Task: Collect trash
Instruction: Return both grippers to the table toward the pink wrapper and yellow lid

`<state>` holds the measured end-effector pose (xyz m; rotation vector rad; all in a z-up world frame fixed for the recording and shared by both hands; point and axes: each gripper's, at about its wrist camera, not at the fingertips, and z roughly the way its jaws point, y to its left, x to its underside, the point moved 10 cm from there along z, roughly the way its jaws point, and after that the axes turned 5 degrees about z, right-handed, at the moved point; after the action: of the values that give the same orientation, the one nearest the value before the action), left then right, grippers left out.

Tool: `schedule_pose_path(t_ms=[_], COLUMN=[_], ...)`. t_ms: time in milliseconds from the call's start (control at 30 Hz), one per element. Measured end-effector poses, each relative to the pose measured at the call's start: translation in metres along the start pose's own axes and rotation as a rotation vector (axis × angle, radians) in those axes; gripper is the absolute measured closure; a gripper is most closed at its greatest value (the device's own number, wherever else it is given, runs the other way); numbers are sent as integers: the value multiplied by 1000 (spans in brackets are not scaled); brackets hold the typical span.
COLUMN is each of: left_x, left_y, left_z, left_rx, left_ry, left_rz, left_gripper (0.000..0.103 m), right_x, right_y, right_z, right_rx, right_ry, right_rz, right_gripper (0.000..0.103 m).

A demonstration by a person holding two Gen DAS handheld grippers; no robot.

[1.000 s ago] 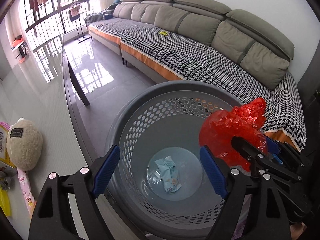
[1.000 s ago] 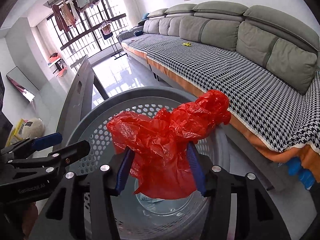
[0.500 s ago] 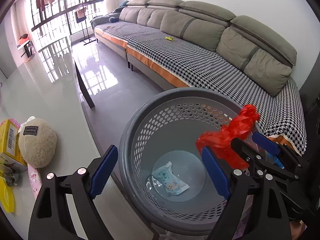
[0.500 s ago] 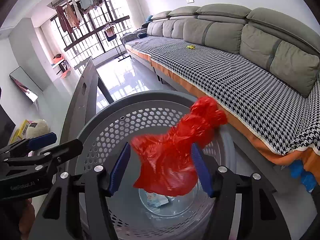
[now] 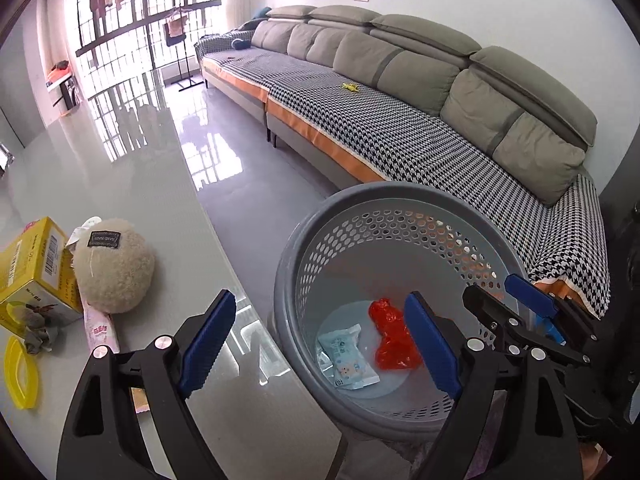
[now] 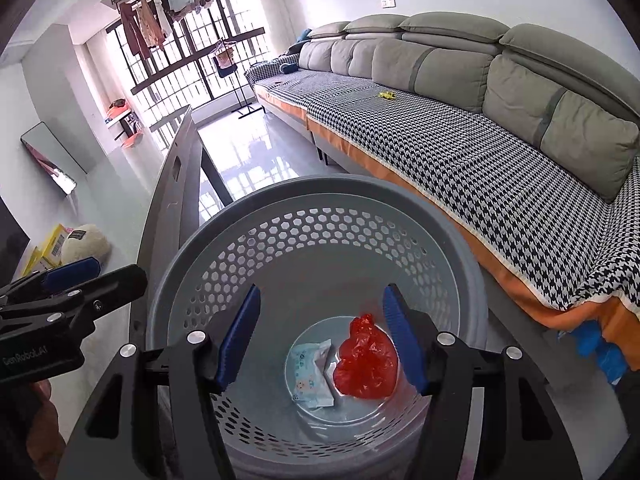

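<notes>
A grey perforated bin [image 5: 304, 256] [image 6: 320, 196] stands on the floor beside the table. A crumpled red plastic bag [image 5: 390, 338] [image 6: 366, 362] lies on its bottom next to a white wet-wipe packet [image 5: 346, 354] [image 6: 312, 376]. My right gripper [image 6: 322, 340] is open and empty above the bin's mouth; it also shows in the left wrist view [image 5: 520, 300]. My left gripper [image 5: 320, 340] is open and empty over the table edge and the bin's left rim; it also shows in the right wrist view [image 6: 80, 280].
On the grey table [image 5: 120, 200] lie a cream plush ball [image 5: 114, 266], a yellow box [image 5: 34, 268], a pink packet [image 5: 98, 324], a crumpled grey scrap [image 5: 38, 338] and a yellow ring [image 5: 20, 372]. A long sofa [image 5: 400, 120] runs behind the bin.
My right gripper opened and the red bag fell from it to the bin's bottom. My left gripper swung left, so more of the table shows.
</notes>
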<state>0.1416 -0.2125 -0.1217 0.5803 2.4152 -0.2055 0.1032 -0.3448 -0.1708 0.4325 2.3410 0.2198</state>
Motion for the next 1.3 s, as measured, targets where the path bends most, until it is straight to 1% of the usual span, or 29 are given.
schedule_pose_path(t_ms=[233, 433, 600, 767, 933, 1133, 1300], left_x=[3, 7, 14, 21, 33, 55, 79], left_y=[9, 26, 48, 75, 112, 164, 201], left_z=[-14, -30, -46, -63, -86, -109, -126], left_rx=[-8, -40, -59, -109, -171, -246, -299], left_ry=[-23, -45, -65, -79, -101, -114, -119], left_rz=[-19, -36, -68, -102, -148, -221, -260], left_gripper=[17, 16, 14, 14, 14, 14, 13], right_x=[8, 12, 15, 16, 17, 22, 32], right_y=[13, 32, 55, 81, 112, 162, 200], right_z=[-8, -16, -22, -28, -27, -28, -26], right_rx=[4, -3, -19, -56, -107, -155, -174], right_ry=[6, 6, 3, -11, 7, 13, 20], right_rz=[-16, -37, -69, -94, -119, -183, -244], right_gripper=[42, 42, 42, 39, 39, 39, 39])
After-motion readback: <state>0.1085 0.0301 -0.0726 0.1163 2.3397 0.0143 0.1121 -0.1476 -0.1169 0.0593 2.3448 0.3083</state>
